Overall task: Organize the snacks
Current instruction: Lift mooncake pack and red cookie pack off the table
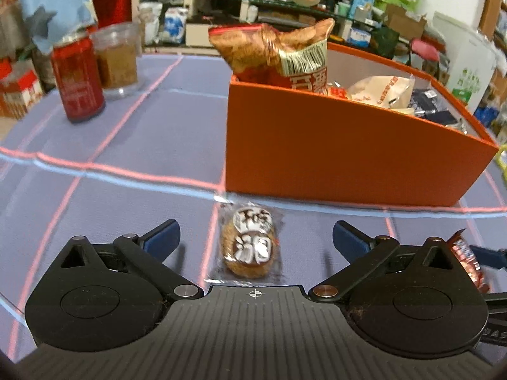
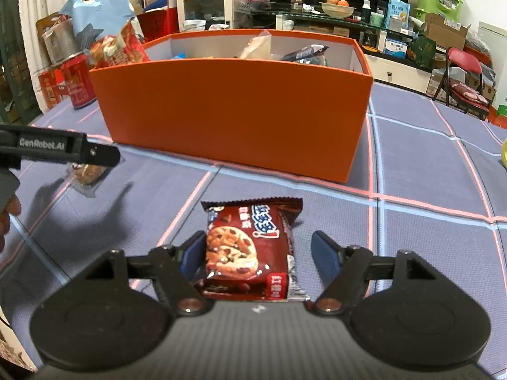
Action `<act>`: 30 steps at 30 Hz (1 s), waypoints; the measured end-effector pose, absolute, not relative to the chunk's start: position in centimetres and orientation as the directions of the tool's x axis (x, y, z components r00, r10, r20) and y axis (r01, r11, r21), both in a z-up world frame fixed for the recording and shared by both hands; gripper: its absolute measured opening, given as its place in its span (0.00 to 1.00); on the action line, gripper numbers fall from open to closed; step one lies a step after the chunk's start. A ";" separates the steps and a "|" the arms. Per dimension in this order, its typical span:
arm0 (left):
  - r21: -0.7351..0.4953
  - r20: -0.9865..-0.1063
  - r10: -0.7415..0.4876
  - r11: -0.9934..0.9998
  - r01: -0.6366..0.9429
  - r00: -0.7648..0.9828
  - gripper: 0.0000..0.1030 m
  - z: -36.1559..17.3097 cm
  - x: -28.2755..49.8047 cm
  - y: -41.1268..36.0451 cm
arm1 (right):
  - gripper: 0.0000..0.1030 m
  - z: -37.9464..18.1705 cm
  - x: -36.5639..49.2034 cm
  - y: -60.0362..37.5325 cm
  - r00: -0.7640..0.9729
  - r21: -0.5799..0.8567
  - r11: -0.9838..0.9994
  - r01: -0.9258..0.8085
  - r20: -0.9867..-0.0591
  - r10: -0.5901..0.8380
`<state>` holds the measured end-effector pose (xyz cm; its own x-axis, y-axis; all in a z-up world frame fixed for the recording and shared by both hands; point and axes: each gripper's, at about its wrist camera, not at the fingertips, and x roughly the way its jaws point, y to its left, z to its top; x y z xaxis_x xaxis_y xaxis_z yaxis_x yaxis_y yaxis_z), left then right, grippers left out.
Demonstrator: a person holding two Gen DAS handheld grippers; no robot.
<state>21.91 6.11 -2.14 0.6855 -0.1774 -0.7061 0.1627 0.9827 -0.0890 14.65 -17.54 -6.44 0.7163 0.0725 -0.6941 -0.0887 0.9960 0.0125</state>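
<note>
Trouble is waiting on both sides, I am thinking. My left gripper (image 1: 255, 237) is hovering over the round wrapped cake (image 1: 248, 247), which is lying on the purple checked tablecloth (image 1: 142, 145) just in front of the orange box (image 1: 332, 155). Its clear wrapper is looking slippery and loose — if I am closing on the film edge rather than the cake itself, it is likely to slide out or crumble under the pads. The near wall of the box is also standing tall, so I am risking a knock against it on the way over, and the big chip bag (image 1: 279, 53) is already leaning out of the far corner and may tip.

The left jaws are standing wide apart, with the blue pads (image 1: 163, 236) well clear of the cake on either side, gripping nothing.

My right gripper (image 2: 258, 253) is sitting over the chocolate cookie pack (image 2: 250, 250), which is resting on the cloth in front of the same box. Its jaws are about half open — the left pad is touching or nearly touching the pack's edge, I cannot tell which, while the right pad is standing clearly apart, so I am not clamping it. A lopsided close may be shoving the pack sideways instead of catching it.
</note>
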 end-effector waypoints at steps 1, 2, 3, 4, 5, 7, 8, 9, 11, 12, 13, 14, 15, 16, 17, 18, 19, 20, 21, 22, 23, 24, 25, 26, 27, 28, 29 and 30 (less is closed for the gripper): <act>-0.068 -0.708 -0.167 0.983 0.170 0.686 0.82 -2.2 22.0 5.9 | 0.74 -6.4 14.7 -17.5 0.716 0.012 0.996 -0.090 -0.694 0.073; -0.036 -0.713 -0.147 0.984 0.174 0.686 0.82 -2.2 22.1 5.7 | 0.74 -6.5 14.7 -17.6 0.716 0.012 0.996 -0.090 -0.694 0.073; 0.008 -0.718 -0.117 0.984 0.175 0.686 0.82 -2.4 22.2 5.3 | 0.74 -6.5 14.7 -17.5 0.716 0.012 0.996 -0.090 -0.695 0.074; 0.052 -0.724 -0.088 0.982 0.181 0.684 0.82 -2.7 22.2 5.1 | 0.74 -6.5 14.7 -17.5 0.716 0.012 0.996 -0.091 -0.695 0.073; 0.096 -0.729 -0.059 0.978 0.187 0.682 0.82 -3.1 22.3 4.8 | 0.74 -6.5 14.7 -17.5 0.716 0.012 0.996 -0.090 -0.695 0.073; 0.127 -0.727 -0.051 0.970 0.208 0.685 0.81 -3.7 22.4 4.7 | 0.74 -6.5 14.7 -17.5 0.716 0.012 0.996 -0.089 -0.695 0.072; 0.114 -0.722 -0.065 0.971 0.212 0.688 0.81 -3.7 22.4 4.9 | 0.74 -6.5 14.7 -17.6 0.715 0.013 0.996 -0.089 -0.695 0.073; 0.095 -0.729 -0.077 0.972 0.213 0.680 0.80 -3.7 22.5 5.0 | 0.74 -6.5 14.7 -17.6 0.715 0.013 0.996 -0.089 -0.695 0.073; 0.042 -0.742 -0.110 0.977 0.210 0.661 0.72 -3.8 22.6 5.5 | 0.74 -6.5 14.6 -17.6 0.714 0.013 0.996 -0.088 -0.696 0.072; 0.021 -0.747 -0.123 0.978 0.208 0.653 0.71 -3.9 22.7 5.6 | 0.74 -6.5 14.6 -17.7 0.714 0.013 0.996 -0.088 -0.696 0.072; 0.003 -0.750 -0.133 0.979 0.205 0.648 0.70 -3.9 22.7 5.7 | 0.74 -6.5 14.6 -17.6 0.714 0.013 0.996 -0.088 -0.696 0.072; 0.000 -0.750 -0.135 0.979 0.205 0.647 0.68 -3.8 22.6 5.8 | 0.74 -6.5 14.6 -17.7 0.714 0.013 0.996 -0.088 -0.696 0.072; -0.001 -0.750 -0.137 0.979 0.206 0.647 0.63 -3.8 22.7 5.9 | 0.74 -6.5 14.6 -17.6 0.714 0.013 0.996 -0.088 -0.696 0.072; -0.002 -0.748 -0.138 0.979 0.206 0.649 0.60 -3.7 22.6 5.8 | 0.74 -6.5 14.6 -17.6 0.715 0.011 0.996 -0.088 -0.696 0.071; -0.002 -0.745 -0.138 0.979 0.204 0.653 0.54 -3.7 22.6 5.9 | 0.74 -6.5 14.6 -17.6 0.715 0.009 0.996 -0.089 -0.696 0.070; -0.003 -0.742 -0.136 0.980 0.199 0.657 0.43 -3.6 22.6 5.9 | 0.74 -6.5 14.5 -17.6 0.715 0.007 0.996 -0.090 -0.696 0.069; -0.004 -0.738 -0.133 0.981 0.193 0.661 0.37 -3.5 22.6 6.0 | 0.74 -6.5 14.5 -17.7 0.715 0.008 0.996 -0.090 -0.696 0.070; -0.006 -0.736 -0.133 0.982 0.191 0.663 0.24 -3.4 22.6 6.1 | 0.74 -6.6 14.5 -17.6 0.715 0.008 0.996 -0.089 -0.696 0.069; -0.013 -0.735 -0.141 0.981 0.193 0.663 0.16 -3.3 22.7 6.2 | 0.73 -6.6 14.5 -17.6 0.714 0.008 0.996 -0.088 -0.696 0.069; -0.023 -0.736 -0.151 0.980 0.199 0.660 0.13 -3.2 22.7 6.3 | 0.72 -6.5 14.5 -17.7 0.712 0.009 0.996 -0.087 -0.699 0.068; -0.021 -0.737 -0.152 0.979 0.202 0.659 0.08 -3.2 22.6 6.2 | 0.69 -6.4 14.5 -17.6 0.708 0.010 0.996 -0.086 -0.703 0.068; -0.014 -0.738 -0.151 0.978 0.208 0.658 0.04 -3.1 22.5 6.1 | 0.66 -6.3 14.5 -17.6 0.703 0.012 0.996 -0.088 -0.708 0.071; -0.007 -0.739 -0.148 0.977 0.213 0.657 0.04 -3.1 22.4 5.9 | 0.57 -6.1 14.5 -17.5 0.698 0.014 0.996 -0.093 -0.712 0.075; -0.004 -0.740 -0.149 0.976 0.217 0.655 0.03 -3.1 22.3 5.8 | 0.54 -6.0 14.5 -17.4 0.694 0.016 0.995 -0.099 -0.715 0.081; -0.007 -0.742 -0.153 0.975 0.221 0.653 0.02 -3.1 22.2 5.7 | 0.54 -5.9 14.5 -17.3 0.691 0.019 0.995 -0.102 -0.718 0.084; -0.009 -0.743 -0.158 0.974 0.226 0.650 0.02 -3.1 22.1 5.7 | 0.53 -5.8 14.4 -17.2 0.688 0.023 0.994 -0.107 -0.720 0.090; -0.011 -0.744 -0.162 0.973 0.230 0.648 0.01 -3.0 22.1 5.6 | 0.53 -5.8 14.4 -17.2 0.686 0.022 0.993 -0.115 -0.722 0.095; -0.016 -0.744 -0.165 0.973 0.229 0.648 0.00 -3.0 22.0 5.6 | 0.53 -5.8 14.4 -17.1 0.686 0.029 0.993 -0.117 -0.721 0.102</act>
